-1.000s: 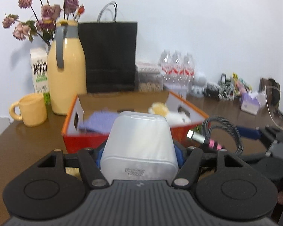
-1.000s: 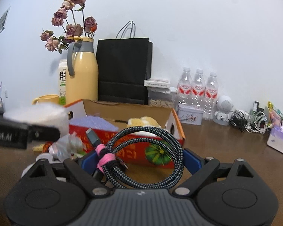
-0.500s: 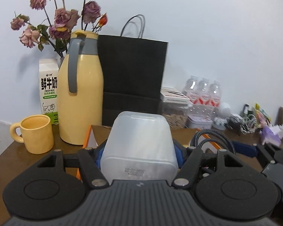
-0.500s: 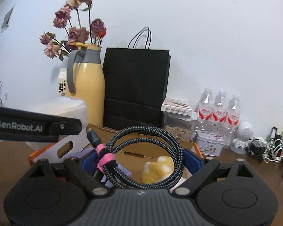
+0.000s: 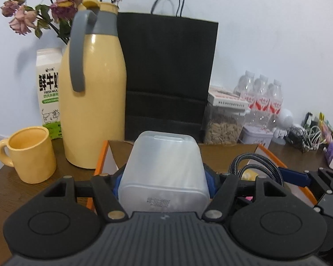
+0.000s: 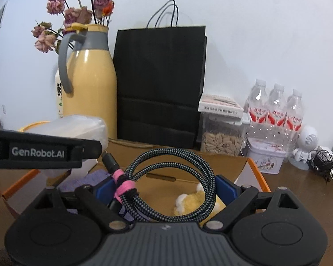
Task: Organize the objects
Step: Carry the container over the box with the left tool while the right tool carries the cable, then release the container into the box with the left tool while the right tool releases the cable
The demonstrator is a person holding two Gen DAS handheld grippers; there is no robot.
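Holding a translucent white plastic container [image 5: 164,170] between its blue fingers [image 5: 116,186], the left gripper [image 5: 164,188] is clenched on it in the lower middle of the left wrist view, with the container's bottom and its printed date facing the camera. The right gripper [image 6: 166,190] grasps a coiled braided cable [image 6: 173,181], tied with a pink band [image 6: 124,185], which fills the space between its fingers in the lower middle of the right wrist view. Both loads hang above the open cardboard box [image 6: 252,173] with orange edges that stands on the brown bench [image 6: 304,190]. Inside the box, a yellow and white soft toy [image 6: 195,201] lies directly under the cable coil, and a purple cloth [image 6: 93,176] lies to the lower left. The container's long axis points forward, toward the black paper bag [image 5: 168,77] behind the box. I judge that the relation which matters is vertical: each thing is already over the box opening, so the coming move is probably downward. The cable seems more centered over the opening; the container is nearer the box's left wall, beside the yellow jug [image 5: 93,102].
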